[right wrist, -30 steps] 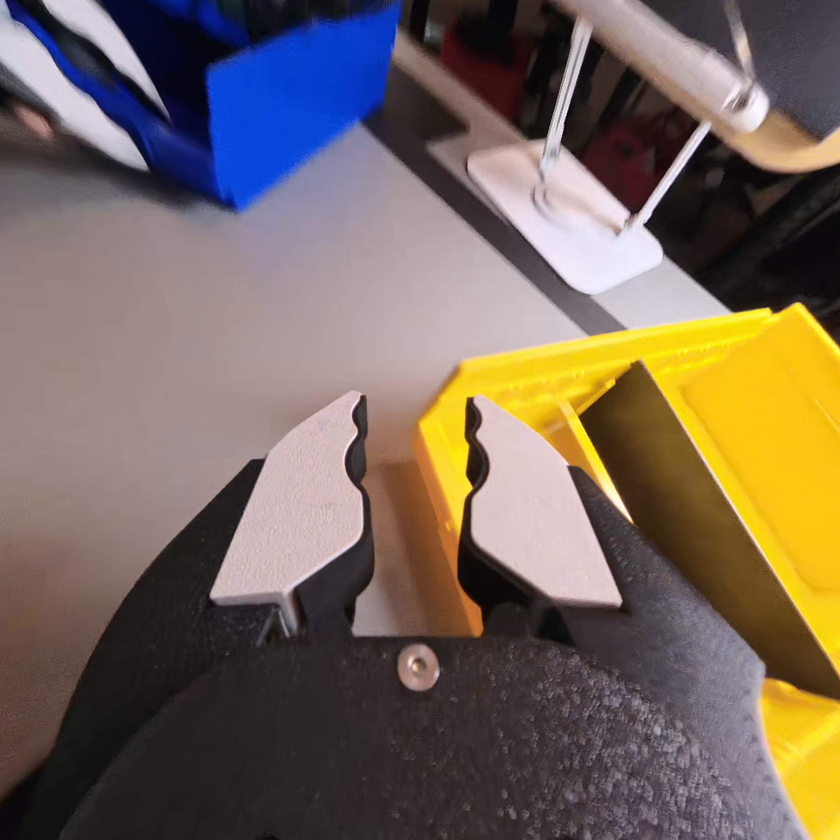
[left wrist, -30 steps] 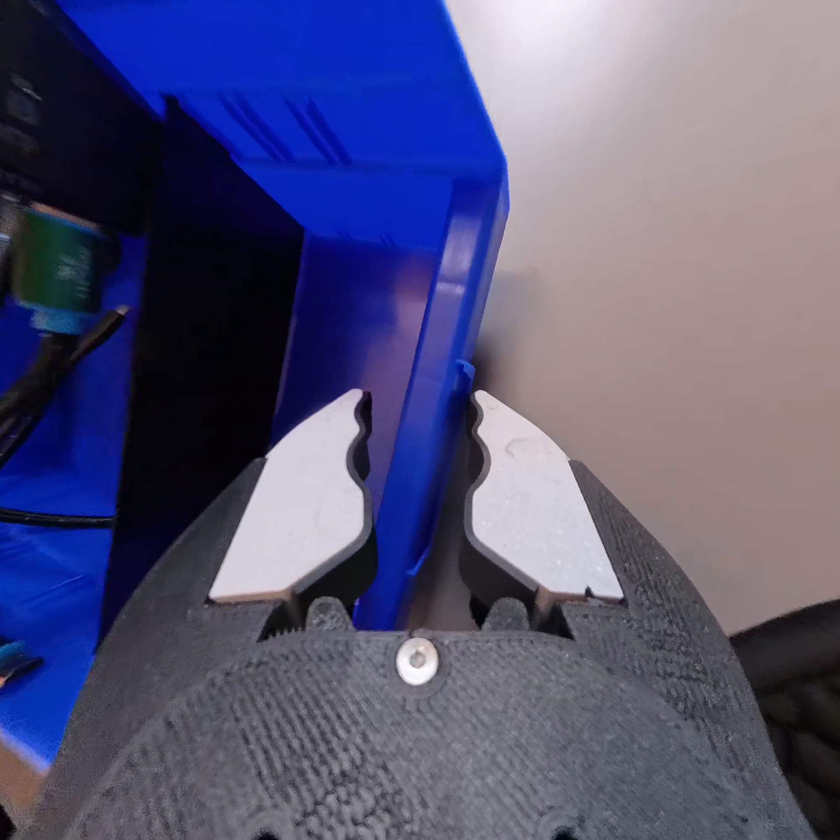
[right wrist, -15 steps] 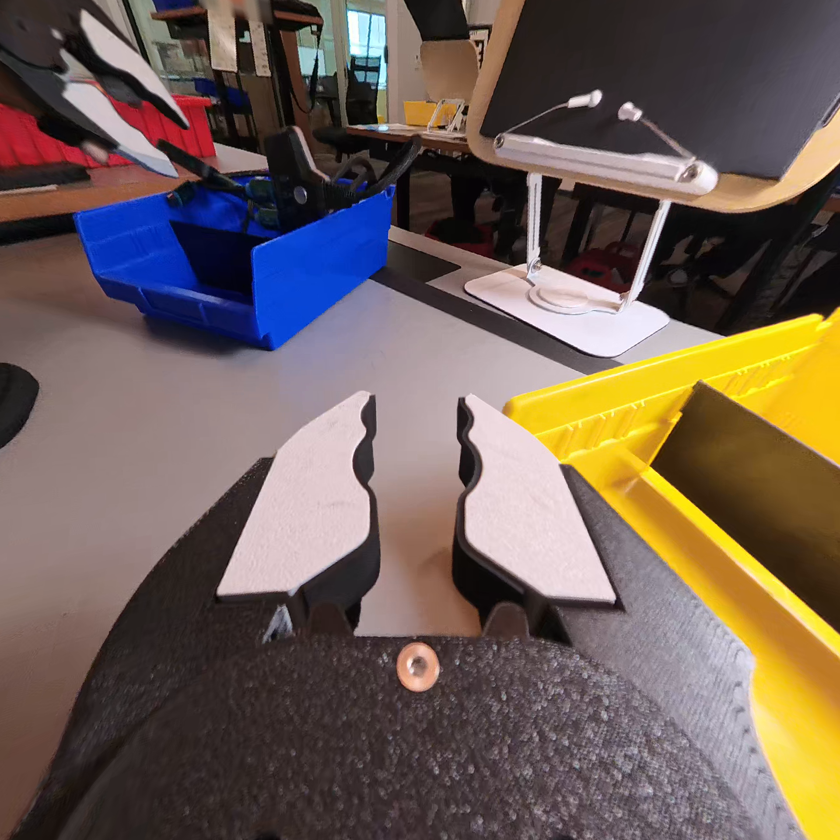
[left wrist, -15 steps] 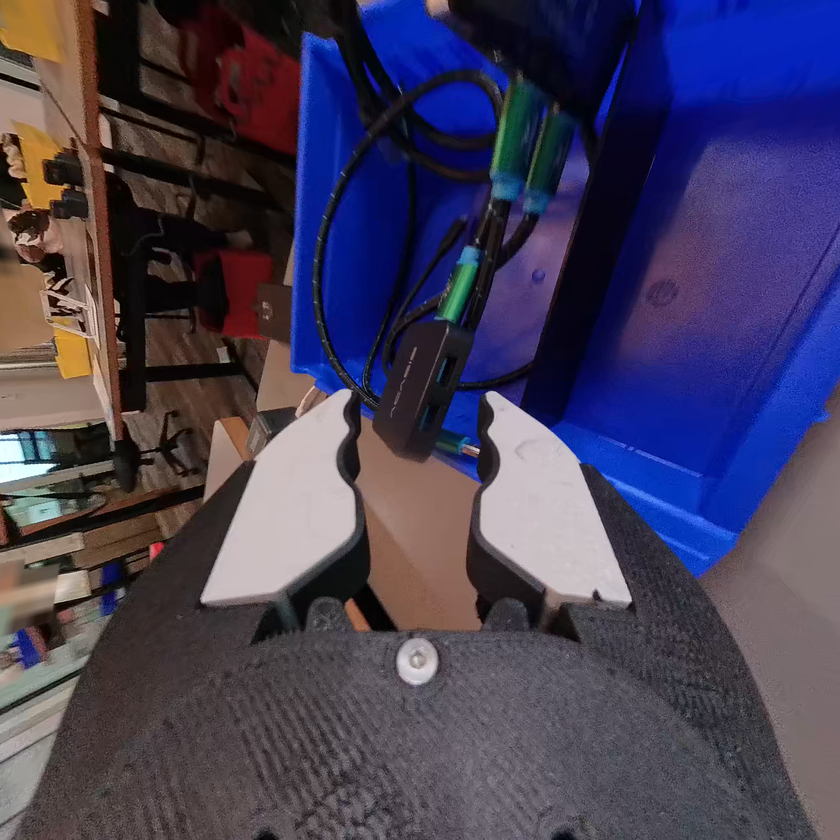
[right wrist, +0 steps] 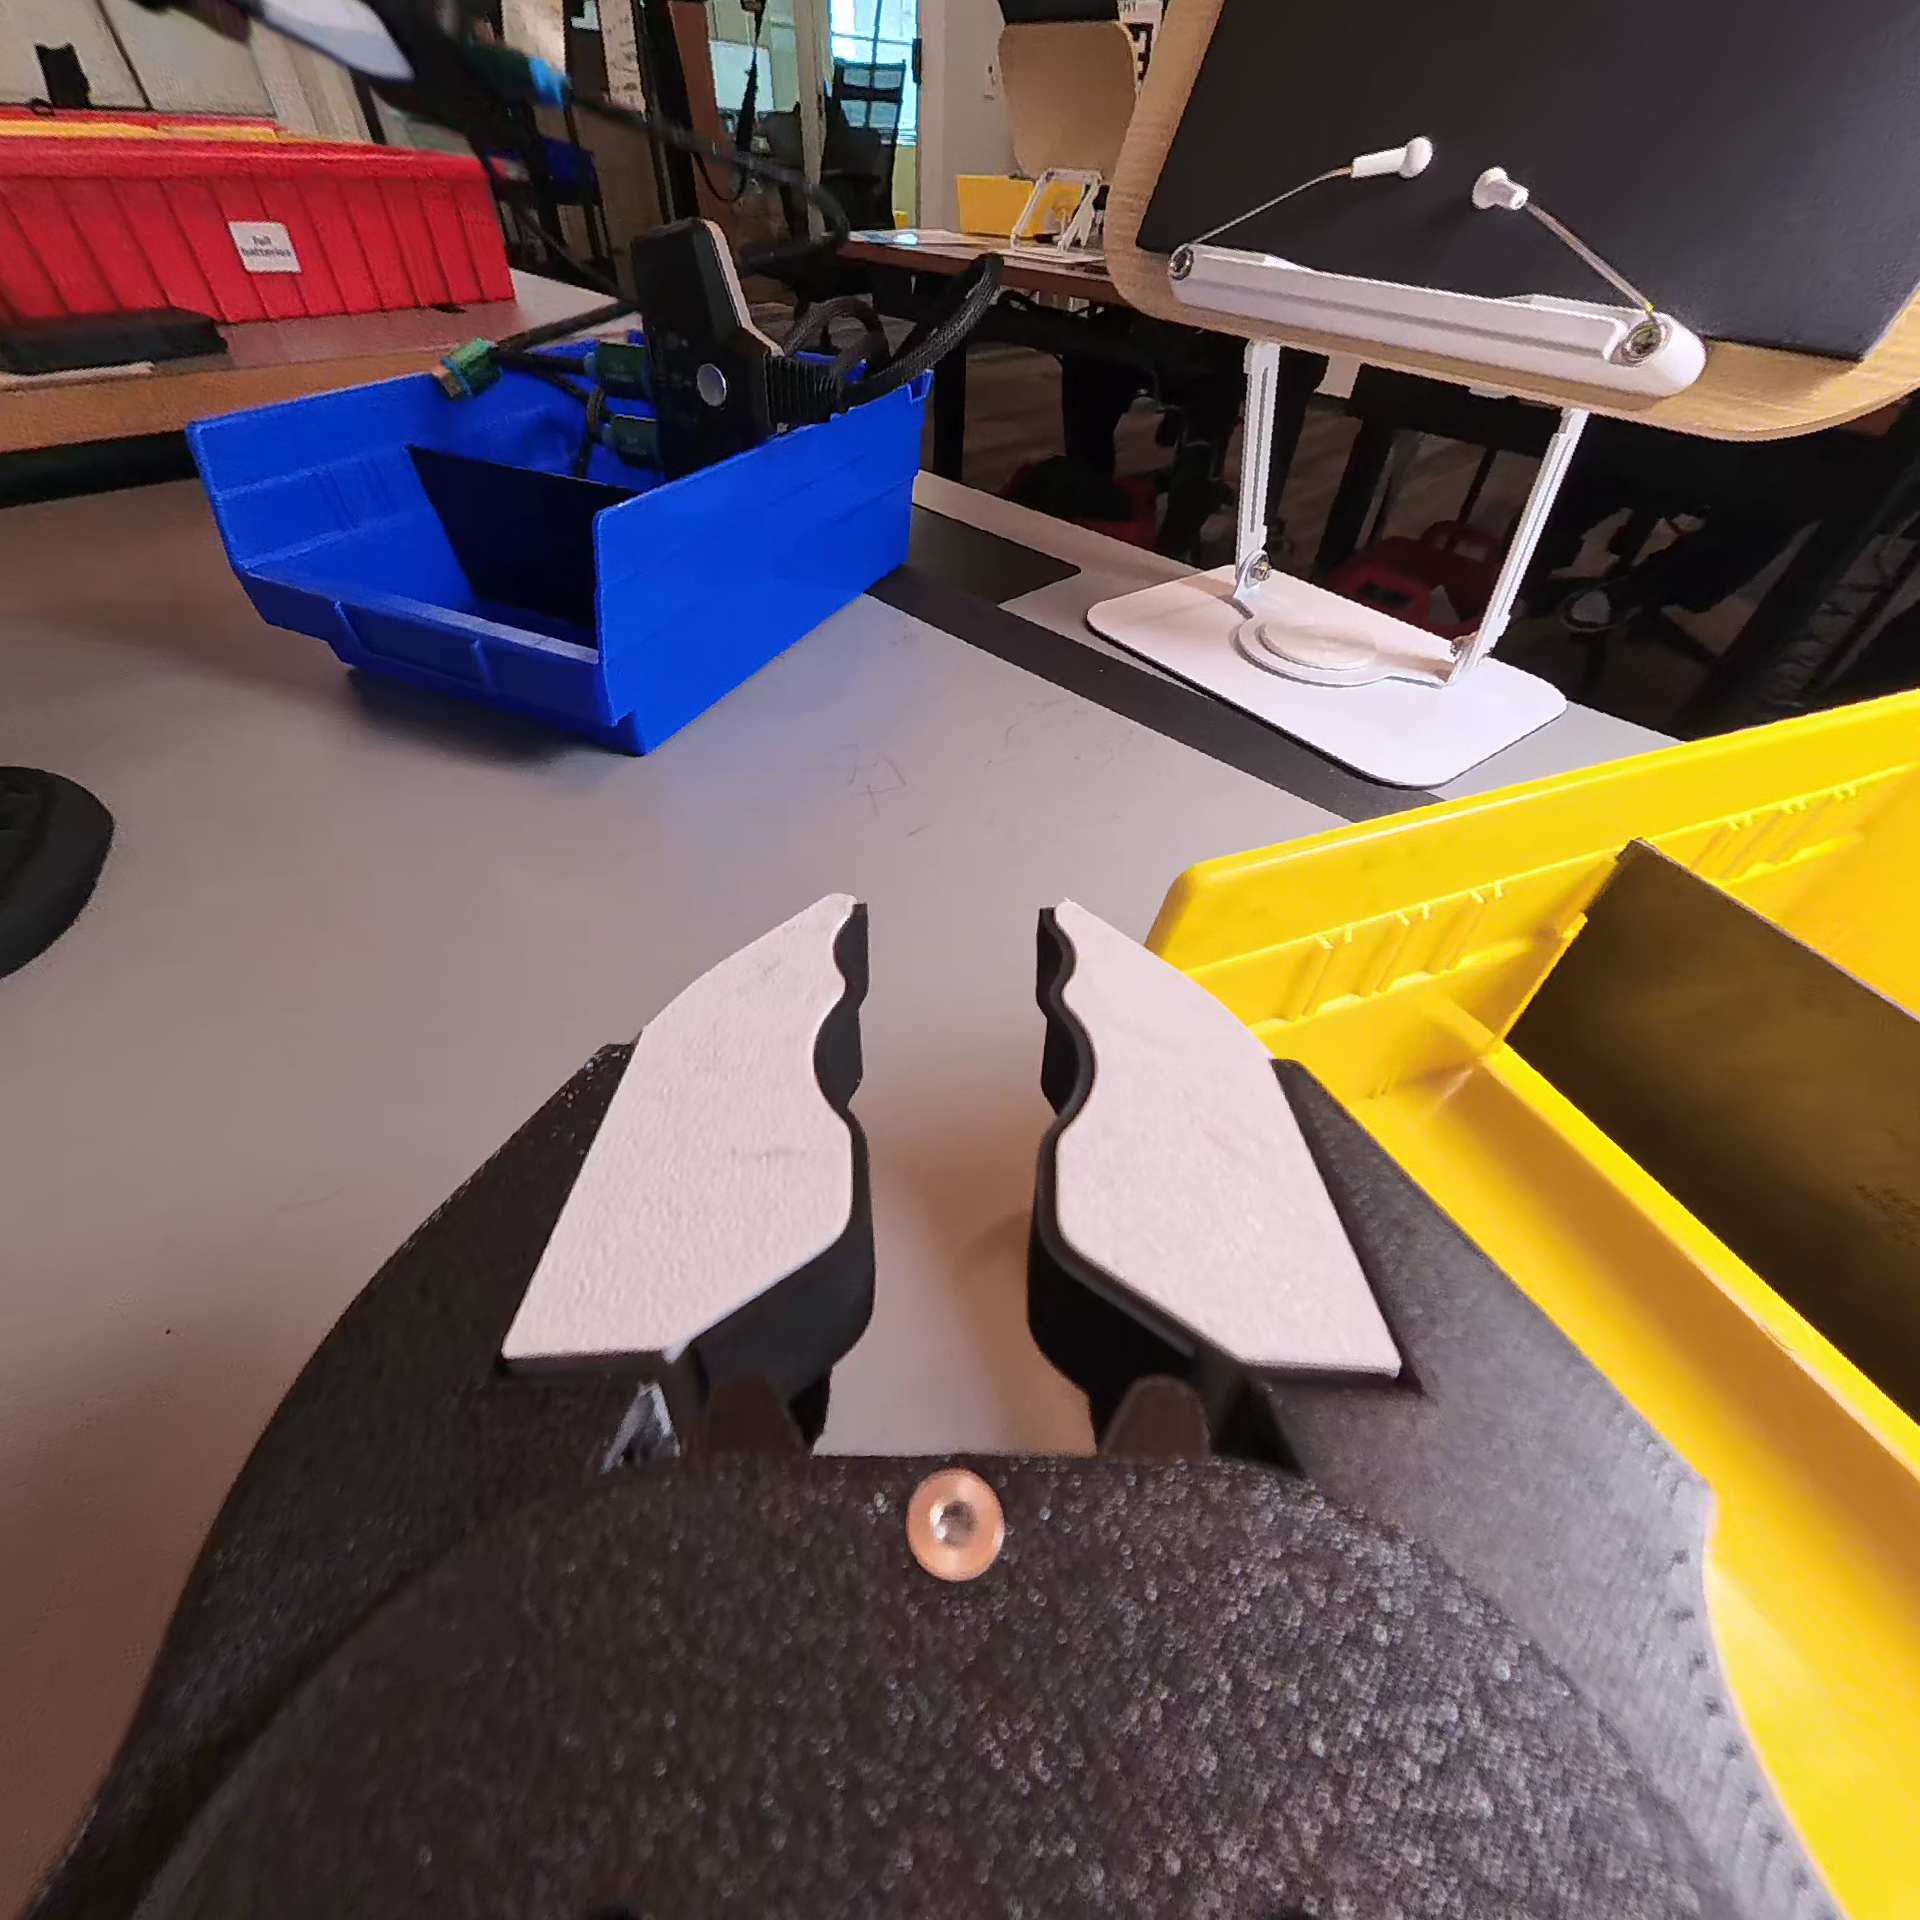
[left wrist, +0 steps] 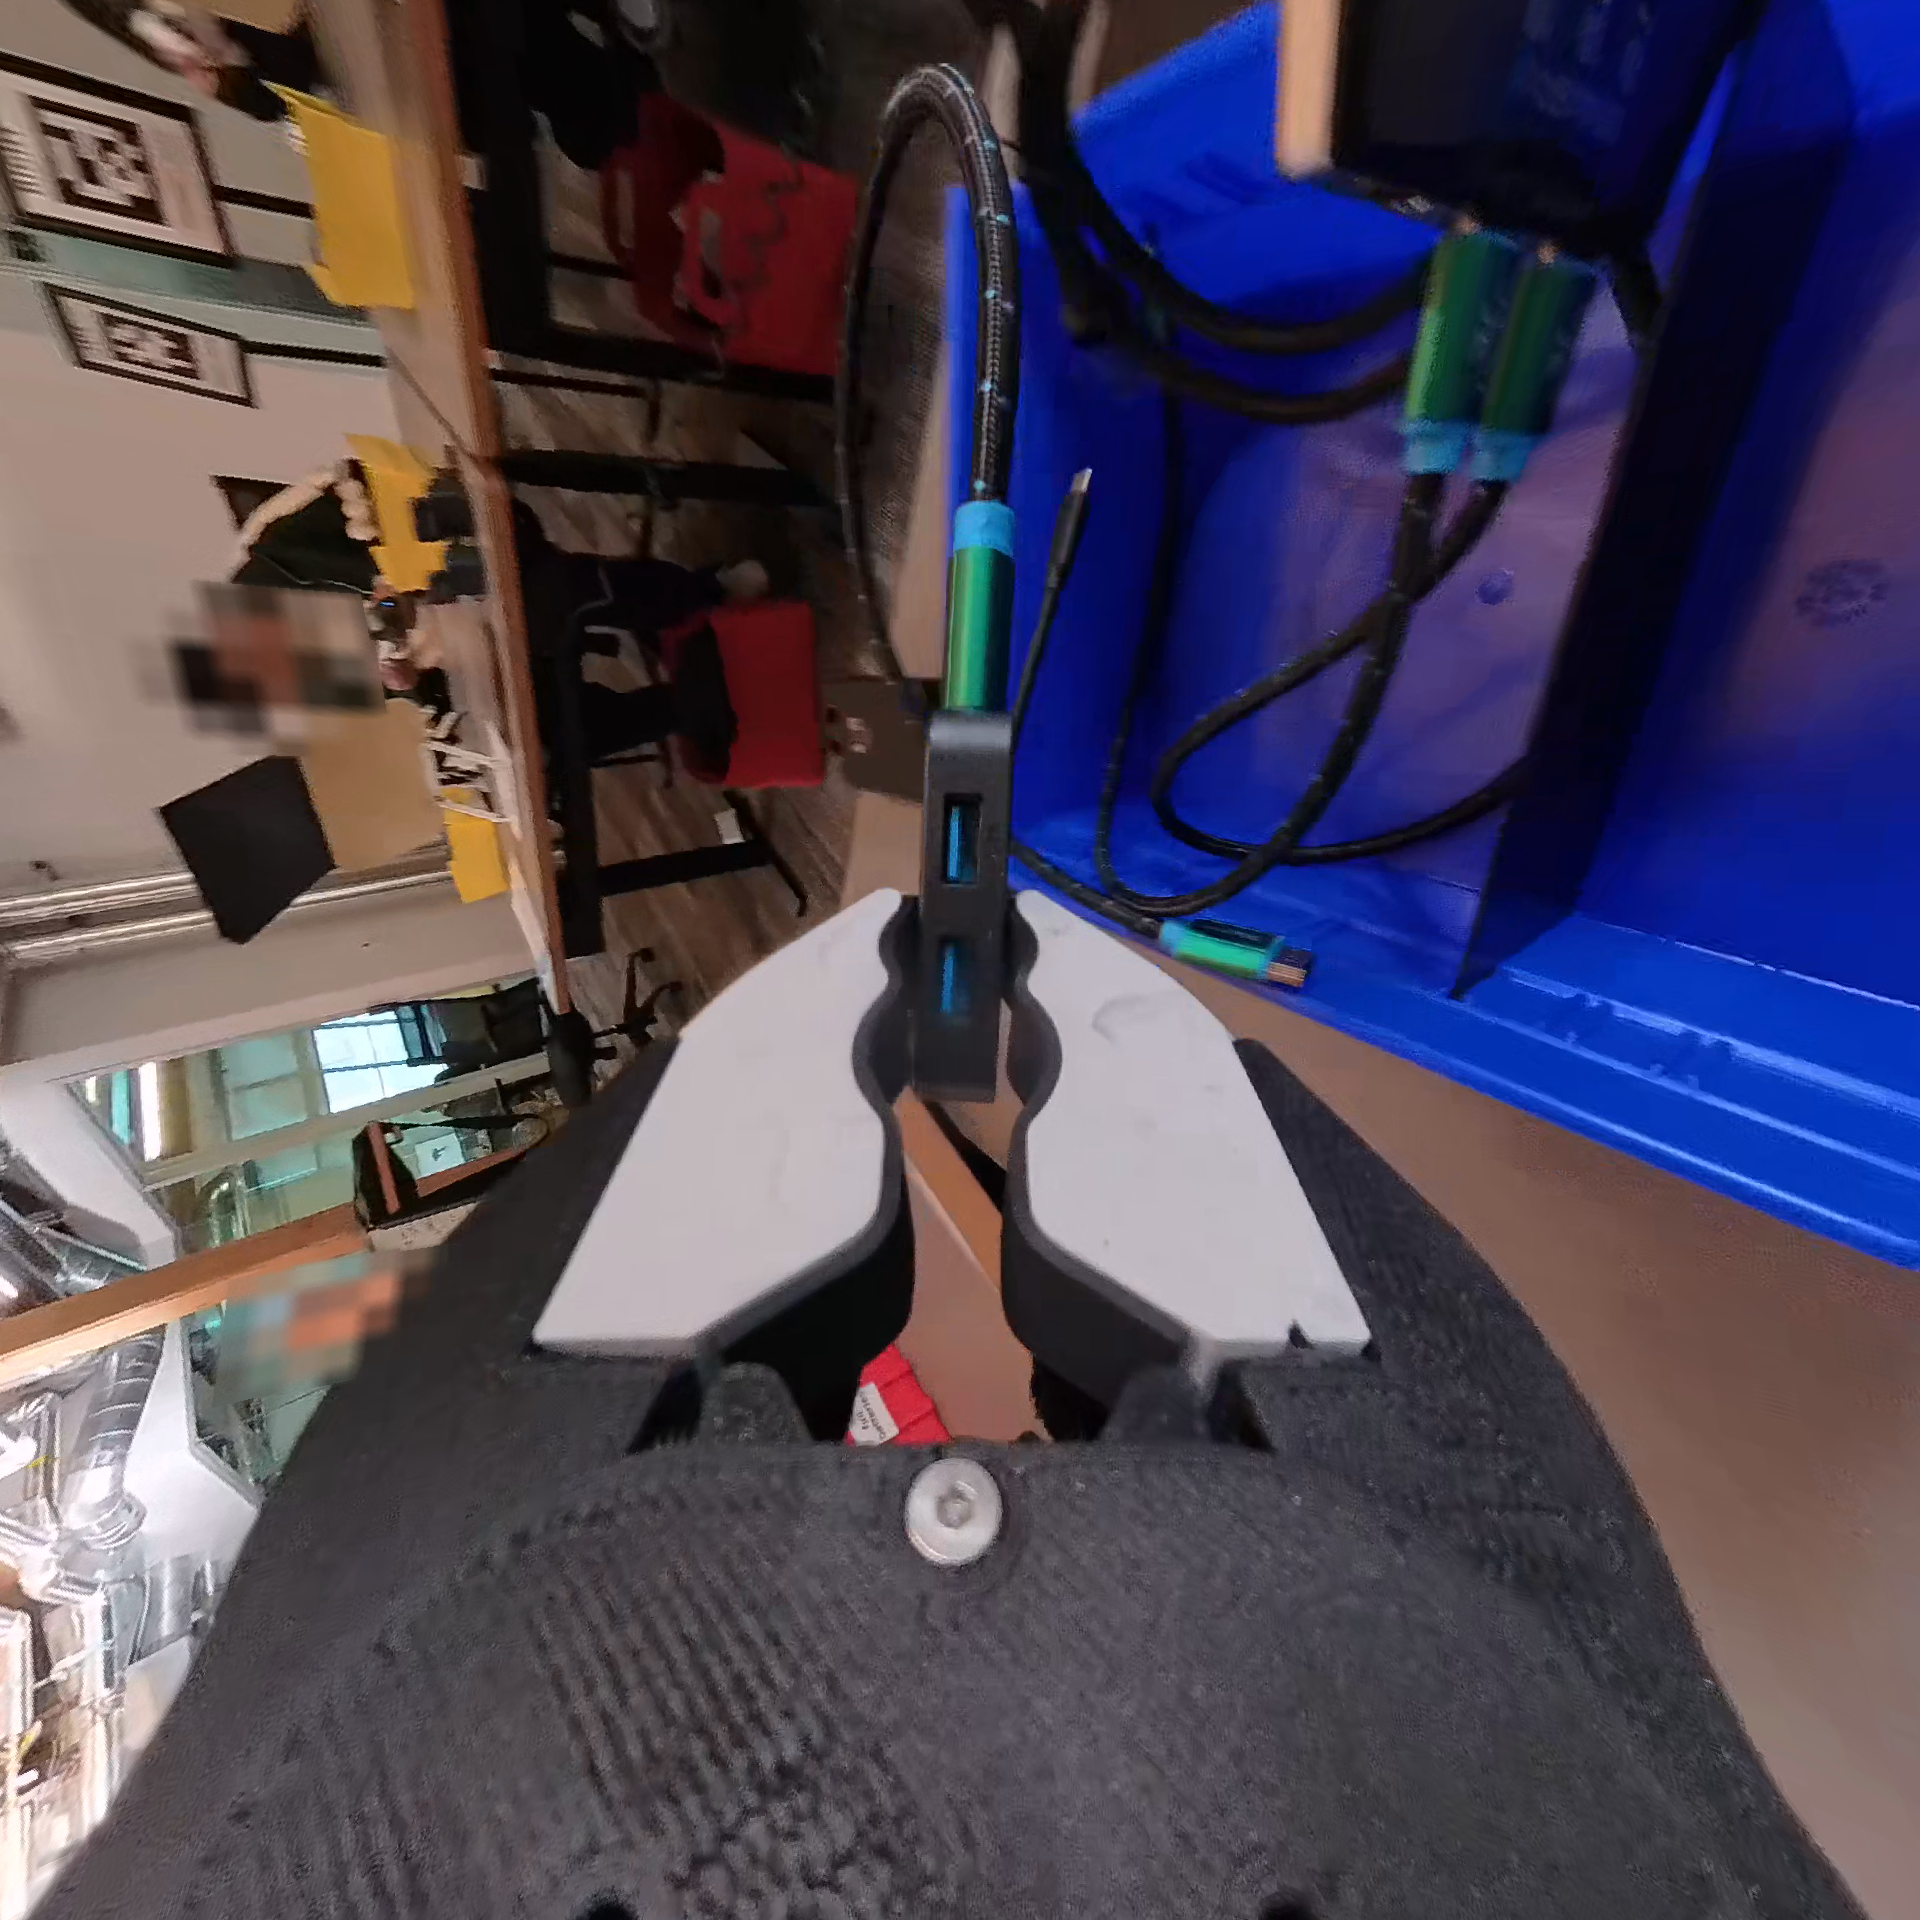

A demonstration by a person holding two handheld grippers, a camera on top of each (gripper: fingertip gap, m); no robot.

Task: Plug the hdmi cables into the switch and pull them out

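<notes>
The left tool [left wrist: 958, 961] is clamped on the switch [left wrist: 963, 831], a small black block with two blue ports facing the camera; both fingers press against its sides near its lower end. A green-shelled plug [left wrist: 978, 613] of a black braided HDMI cable [left wrist: 935, 208] is seated in the far end of the switch, and the cable arcs up and away from it. The switch is held clear of the blue bin [left wrist: 1662, 1039], just beside the bin's open side. Inside the blue bin, two more green plugs [left wrist: 1486, 353] sit side by side in a larger black device [left wrist: 1507, 94] at the top of the view, and a loose green plug [left wrist: 1231, 951] lies on the bin floor near its front lip. The right tool [right wrist: 948, 940] hangs over the grey table [right wrist: 416, 935] with its fingers apart and nothing between them. A yellow bin [right wrist: 1455, 894] with a dark divider stands just beside the right tool on its right. In the right wrist view the blue bin stands well apart on the table, with a white stand [right wrist: 1340, 665] behind.
</notes>
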